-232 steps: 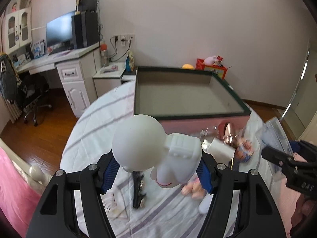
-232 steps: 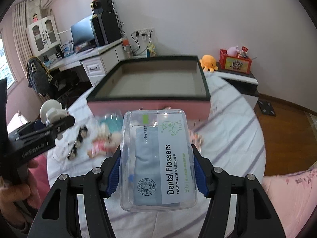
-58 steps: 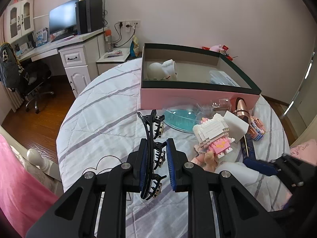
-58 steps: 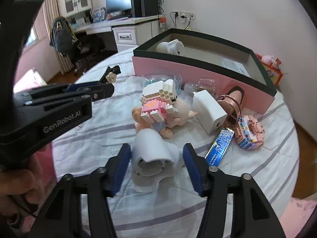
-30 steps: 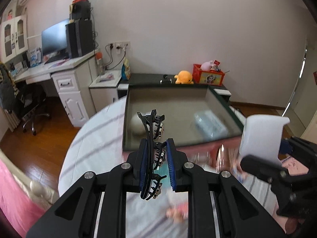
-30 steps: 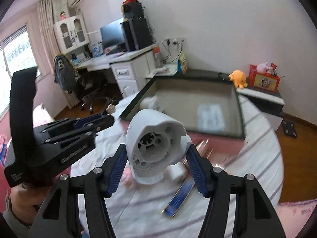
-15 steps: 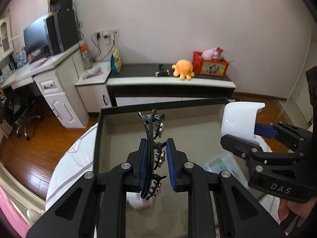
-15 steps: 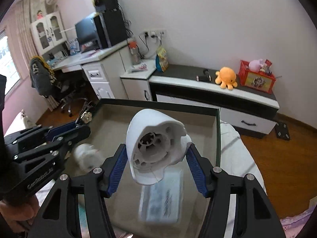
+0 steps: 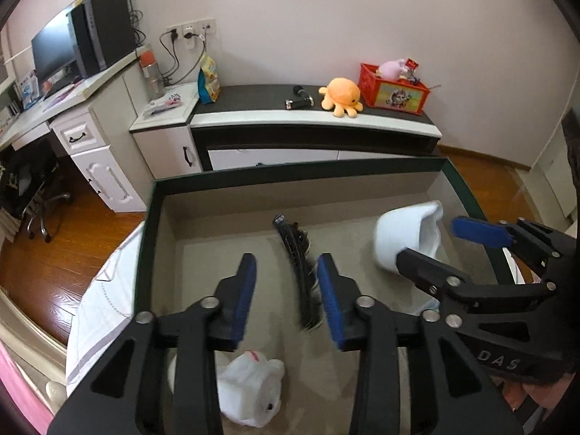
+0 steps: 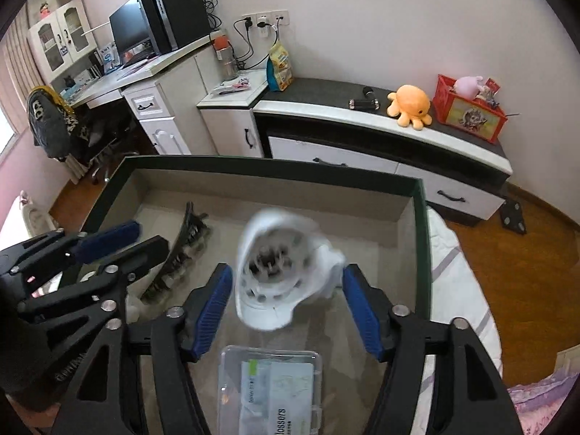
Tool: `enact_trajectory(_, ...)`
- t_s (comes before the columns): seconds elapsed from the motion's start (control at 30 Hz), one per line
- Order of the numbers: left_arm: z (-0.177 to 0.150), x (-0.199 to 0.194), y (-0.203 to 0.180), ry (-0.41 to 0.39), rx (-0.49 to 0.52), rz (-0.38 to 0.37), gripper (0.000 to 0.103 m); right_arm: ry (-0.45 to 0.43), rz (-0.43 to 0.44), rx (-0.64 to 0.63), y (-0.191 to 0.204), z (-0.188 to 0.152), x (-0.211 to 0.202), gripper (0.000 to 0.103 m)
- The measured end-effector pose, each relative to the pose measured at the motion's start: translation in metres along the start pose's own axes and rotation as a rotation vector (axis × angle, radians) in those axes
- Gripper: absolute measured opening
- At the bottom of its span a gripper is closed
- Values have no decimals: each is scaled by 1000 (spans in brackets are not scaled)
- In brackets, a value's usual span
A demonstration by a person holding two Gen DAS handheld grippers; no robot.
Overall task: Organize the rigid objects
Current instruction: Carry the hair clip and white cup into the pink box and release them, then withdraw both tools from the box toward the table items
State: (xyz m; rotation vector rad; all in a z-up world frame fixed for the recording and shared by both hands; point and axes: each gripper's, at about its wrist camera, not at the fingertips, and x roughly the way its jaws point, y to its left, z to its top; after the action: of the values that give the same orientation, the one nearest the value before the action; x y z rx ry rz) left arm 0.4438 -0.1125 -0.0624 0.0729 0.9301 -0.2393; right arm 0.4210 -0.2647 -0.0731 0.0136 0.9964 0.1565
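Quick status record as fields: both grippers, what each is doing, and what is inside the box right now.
left gripper: open, over the box, nothing gripped
right gripper: open, over the box, nothing gripped
hair clip: black, blurred, between the left fingers, inside the box
white plastic part: blurred, between the right fingers, untouched by them
box: green rim, beige floor
also in box: white figurine; dental flossers case

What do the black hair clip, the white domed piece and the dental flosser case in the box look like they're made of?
Hair clip: likely hard black plastic, thin curved spine with moulded teeth; blurred.
White domed piece: probably matte moulded plastic, ribbed hollow underside showing; blurred.
Flosser case: clear glossy plastic, printed label visible through it.
Box: seemingly cardboard, dark green rim.
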Motion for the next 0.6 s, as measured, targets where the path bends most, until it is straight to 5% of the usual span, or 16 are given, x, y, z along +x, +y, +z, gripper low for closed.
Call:
enact_trajectory(0.07, -3, -11, 5, -25, -7, 35, 74, -7, 16, 20, -6, 1, -4, 85)
enact_trajectory(0.17, -8, -32, 12, -80, -20, 61, 90, -20, 13, 46, -11, -4, -16, 102)
enact_trajectory(0.23, -13, -50, 16, -112, -31, 49, 100, -39, 27, 64, -10, -8, -27, 103)
enact_trajectory(0.6, -65, -157, 10, -267, -2, 92, 103, -222, 93, 125, 18, -65, -125, 103)
